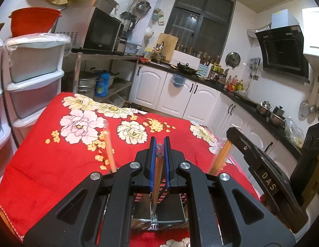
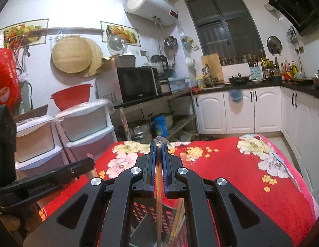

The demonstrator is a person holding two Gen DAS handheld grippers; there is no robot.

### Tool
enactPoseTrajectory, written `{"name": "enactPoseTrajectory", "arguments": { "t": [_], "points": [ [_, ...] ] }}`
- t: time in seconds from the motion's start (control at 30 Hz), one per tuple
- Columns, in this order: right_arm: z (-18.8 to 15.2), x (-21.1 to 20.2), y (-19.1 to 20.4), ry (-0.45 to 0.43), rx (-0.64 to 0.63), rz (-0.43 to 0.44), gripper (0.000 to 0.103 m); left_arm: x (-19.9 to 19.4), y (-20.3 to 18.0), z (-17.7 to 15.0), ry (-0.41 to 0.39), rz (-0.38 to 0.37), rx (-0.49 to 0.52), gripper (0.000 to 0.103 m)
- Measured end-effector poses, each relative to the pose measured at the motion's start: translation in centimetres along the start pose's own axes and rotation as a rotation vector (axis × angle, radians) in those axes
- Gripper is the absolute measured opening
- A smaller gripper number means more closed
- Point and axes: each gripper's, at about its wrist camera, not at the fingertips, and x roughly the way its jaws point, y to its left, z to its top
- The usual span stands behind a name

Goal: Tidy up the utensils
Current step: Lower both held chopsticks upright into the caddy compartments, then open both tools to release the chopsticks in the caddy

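My left gripper [image 1: 159, 142] is shut on a wrapped pair of brown chopsticks [image 1: 158, 168], which stand upright between the blue pads. Their lower end reaches into a black slotted utensil basket [image 1: 159, 197] below the gripper. More chopsticks stand in the basket, one pale pair [image 1: 109, 146] at the left and a yellow pair [image 1: 222, 156] at the right. My right gripper [image 2: 158, 144] is shut on another wrapped chopstick pair [image 2: 158, 185], also upright over the same black basket [image 2: 145, 212]. The right gripper shows in the left wrist view [image 1: 262, 164] at the right.
The basket stands on a table under a red cloth with flowers [image 1: 77, 144]. Plastic drawer units [image 2: 85, 127] stand left of the table. A microwave [image 2: 136, 84] sits on a metal shelf behind. White cabinets [image 2: 241, 111] and a cluttered black counter line the far wall.
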Motion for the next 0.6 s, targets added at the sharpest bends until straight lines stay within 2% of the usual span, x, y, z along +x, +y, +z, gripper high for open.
{"name": "enactPoseTrajectory", "arguments": {
  "t": [0.33,0.6],
  "points": [
    [-0.8,0.4,-0.3,0.079,0.021,-0.030,0.006,-0.6,1.4,-0.5,0.026,0.019,-0.034,0.003],
    [-0.8,-0.5,-0.1,0.099,0.010,-0.052,0.007,-1.2,1.4,-1.1,0.062,0.031,-0.034,0.003]
  ]
}}
